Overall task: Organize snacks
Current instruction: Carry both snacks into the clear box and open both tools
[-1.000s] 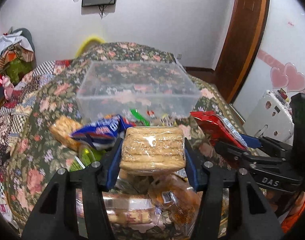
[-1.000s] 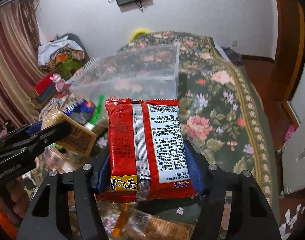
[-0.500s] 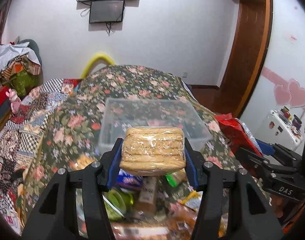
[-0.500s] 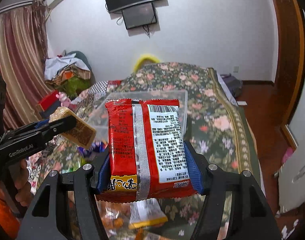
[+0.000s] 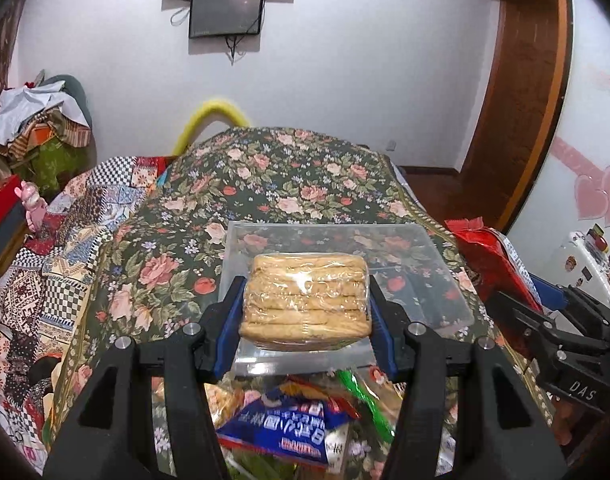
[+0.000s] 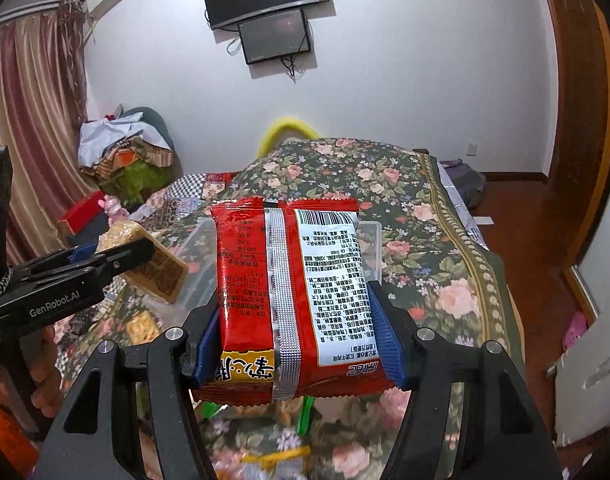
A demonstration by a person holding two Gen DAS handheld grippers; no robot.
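Left gripper (image 5: 306,300): blue-padded jaws pressed against both ends of a clear-wrapped stack of pale biscuits (image 5: 305,298), held aloft just short of the near wall of the clear rectangular plastic bin (image 5: 433,264).

Right gripper (image 6: 295,316): jaws pinching a red foil noodle packet with a white label panel (image 6: 289,292) by its lower half, upright, back seam facing the camera. It hangs to the right of the bin, in front of the bin's corner.

The bin sits on the dark floral bedspread (image 5: 265,176) and appears empty. The loose pile of snacks, including a blue foil packet (image 5: 289,428) and a green wrapper (image 5: 363,396), lies on the spread below the left gripper, nearer than the bin.

Risks, as judged:
- The two grippers are close together; converging on the bin at once could knock them together and dislodge a load.
- The red packet is slack and gripped low; it may fold over or slip.
- The biscuits are brittle; extra squeeze or a high release could break them.
- The bin rests on soft bedding; a push on its wall may shift or tip it.
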